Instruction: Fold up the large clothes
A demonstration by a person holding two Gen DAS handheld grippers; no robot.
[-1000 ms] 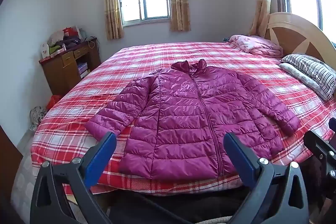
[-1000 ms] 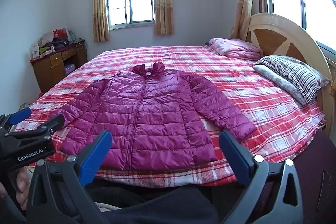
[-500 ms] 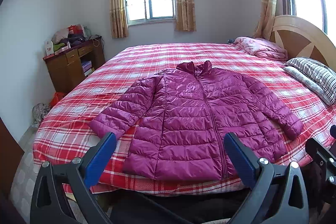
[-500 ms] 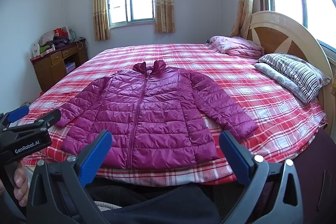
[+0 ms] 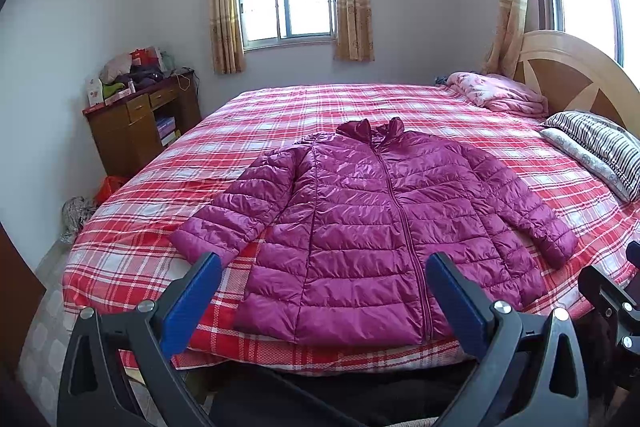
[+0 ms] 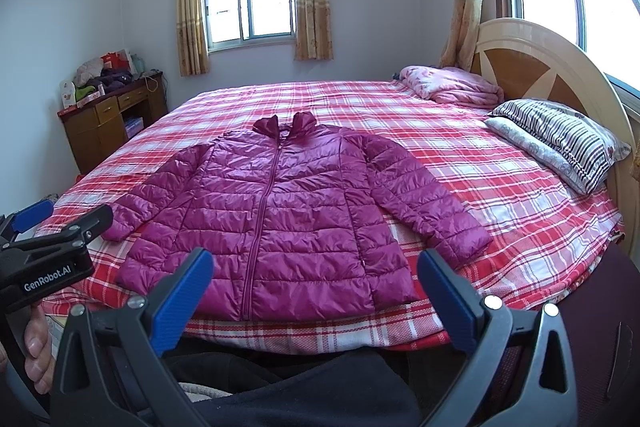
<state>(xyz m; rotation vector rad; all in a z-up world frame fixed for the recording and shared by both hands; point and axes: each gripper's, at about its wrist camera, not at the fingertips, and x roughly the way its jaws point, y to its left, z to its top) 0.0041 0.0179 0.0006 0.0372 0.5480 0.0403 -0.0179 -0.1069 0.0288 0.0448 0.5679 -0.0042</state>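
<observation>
Magenta quilted puffer jacket (image 5: 360, 227) lies flat, zipped, sleeves out, near the front edge of the red plaid bed (image 5: 140, 227); left gripper (image 5: 322, 301) and right gripper (image 6: 314, 297) both spread wide, holding nothing, short of the bed.

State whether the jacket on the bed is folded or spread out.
Spread out. The jacket lies flat, front up and zipped, on the bed, with both sleeves angled out from its body and no fold started.
</observation>
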